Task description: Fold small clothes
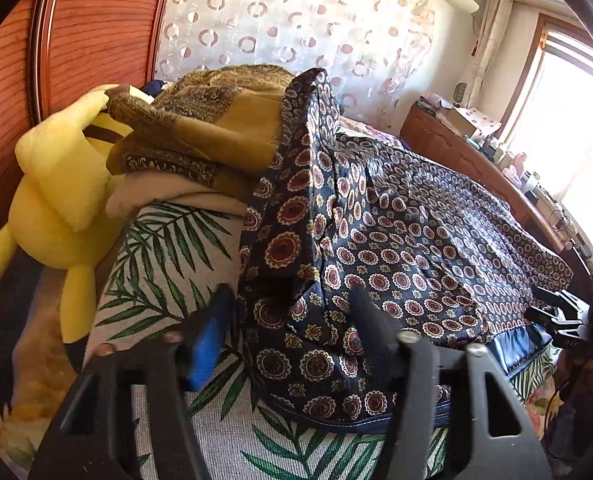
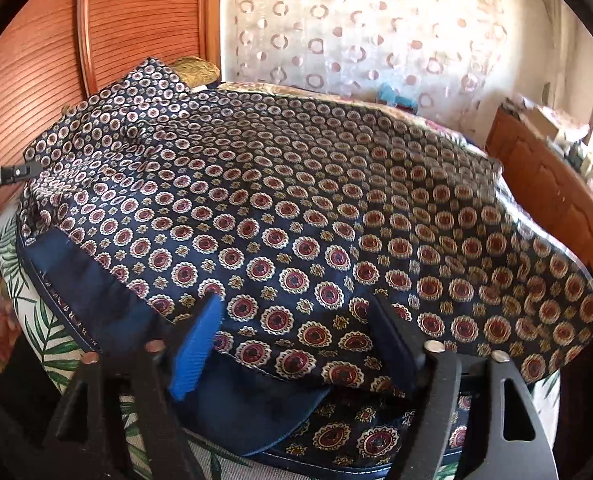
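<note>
I saw the navy medallion-print garment [image 2: 296,208] spread across the bed [image 1: 168,256], its plain blue lining turned up along the near edge. A yellow plush toy [image 1: 52,200] and folded cloths [image 1: 200,136] crowded the left; palm-print cover lay bare in front. My left gripper [image 1: 292,320] had its jaws apart around a raised fold. My right gripper [image 2: 296,328] stood spread wide over the hem, pinching nothing.

Silky patterned cloth garment [image 2: 296,200] — matt woven leaf-print cover [image 1: 164,264], fuzzy yellow plush toy [image 1: 52,200], glossy ribbed wood panel [image 2: 136,12]
</note>
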